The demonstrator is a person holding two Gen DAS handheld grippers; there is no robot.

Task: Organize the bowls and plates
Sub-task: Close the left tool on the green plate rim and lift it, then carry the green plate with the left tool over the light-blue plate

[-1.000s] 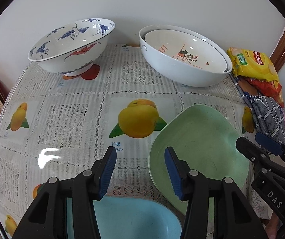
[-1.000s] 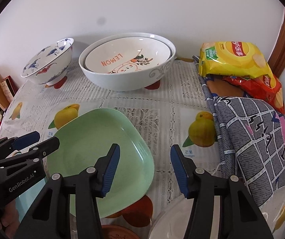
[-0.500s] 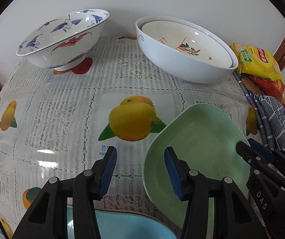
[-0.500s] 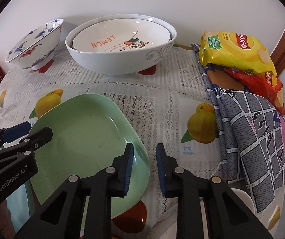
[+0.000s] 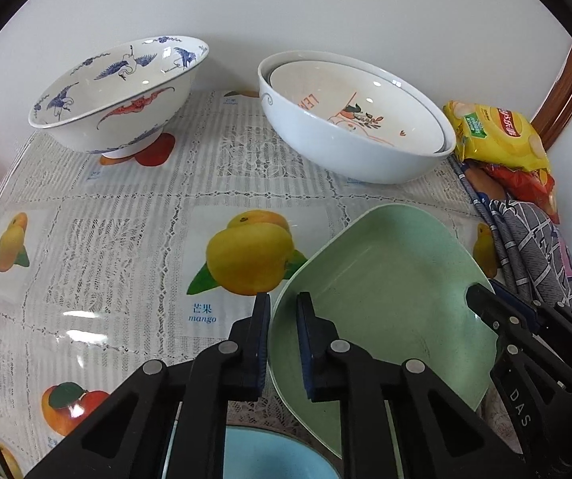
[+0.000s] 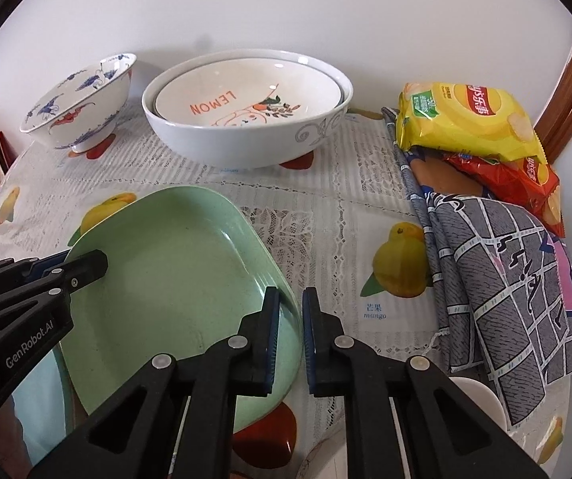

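Note:
A pale green squarish plate (image 5: 385,299) (image 6: 174,271) lies on the fruit-print tablecloth (image 5: 134,239), partly over a light blue plate (image 5: 274,455). My left gripper (image 5: 284,299) is closing on the green plate's left rim, which sits pinched between its blue pads. My right gripper (image 6: 289,293) is closing on the right rim, pads against it. Each gripper shows in the other's view: the right gripper (image 5: 481,299) and the left gripper (image 6: 86,265). At the back stand a blue-and-white footed bowl (image 5: 118,92) (image 6: 82,107) and two nested white bowls (image 5: 345,147) (image 6: 246,135).
A yellow chip bag (image 6: 469,119) and a red bag (image 6: 517,183) lie on a grey patterned cloth (image 6: 517,287) at the right, by a wooden frame. A white dish rim (image 6: 473,395) shows near the front right. The wall is close behind the bowls.
Both grippers stood open over the green plate's edges a second ago. The right jaws closed on the right rim first, then the left jaws closed on the left rim.

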